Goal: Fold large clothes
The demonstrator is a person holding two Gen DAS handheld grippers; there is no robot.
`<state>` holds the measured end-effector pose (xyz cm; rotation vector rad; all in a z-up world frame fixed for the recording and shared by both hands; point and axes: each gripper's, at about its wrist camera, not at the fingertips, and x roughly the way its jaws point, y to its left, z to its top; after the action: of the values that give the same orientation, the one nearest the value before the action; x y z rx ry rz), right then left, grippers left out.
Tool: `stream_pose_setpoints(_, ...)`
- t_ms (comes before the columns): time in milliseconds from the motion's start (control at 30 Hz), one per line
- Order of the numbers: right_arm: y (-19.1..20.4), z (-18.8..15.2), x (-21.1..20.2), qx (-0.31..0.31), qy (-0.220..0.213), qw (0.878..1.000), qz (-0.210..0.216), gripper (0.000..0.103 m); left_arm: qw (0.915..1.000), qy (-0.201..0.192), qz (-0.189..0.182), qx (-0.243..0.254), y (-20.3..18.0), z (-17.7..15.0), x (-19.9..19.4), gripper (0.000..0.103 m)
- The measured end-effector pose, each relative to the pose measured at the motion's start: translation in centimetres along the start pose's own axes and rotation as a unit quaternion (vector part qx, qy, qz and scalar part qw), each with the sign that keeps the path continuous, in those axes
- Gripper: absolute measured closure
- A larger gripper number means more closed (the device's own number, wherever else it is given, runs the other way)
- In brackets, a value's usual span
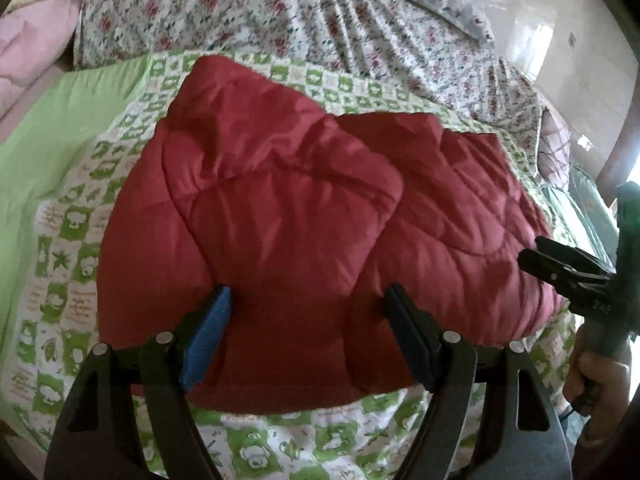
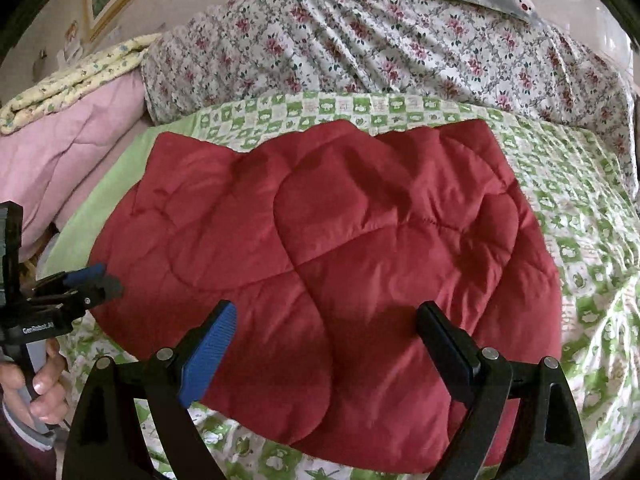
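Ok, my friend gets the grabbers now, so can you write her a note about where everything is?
Left gripper: open, nothing in it, over the near edge of the red quilted garment.
Right gripper: open, nothing in it, above the same garment.
The garment lies on the green checked sheet, with the floral bedding behind it.
Done: looks partly folded, flaps lying over the middle.
Left: probably grab an edge and fold again; I can't tell how many folds remain.
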<state>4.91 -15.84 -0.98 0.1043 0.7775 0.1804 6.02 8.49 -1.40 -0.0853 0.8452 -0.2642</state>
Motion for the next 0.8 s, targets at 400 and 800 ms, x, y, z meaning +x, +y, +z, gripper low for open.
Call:
stream_pose_setpoints(400,0.1,2.3,2.6,-0.017,0.031,0.999,-0.014,0.008,0.9999,-0.006,0.004,-0.007,0.2,1.1,2.9,0.024)
stream_pose_setpoints(800,-4.4,4.4,7.1,0.037,0.063,0.995,-0.061,0.007,0.9993,0.02,0.033,0.001,-0.1,4.6,6.4,0.022)
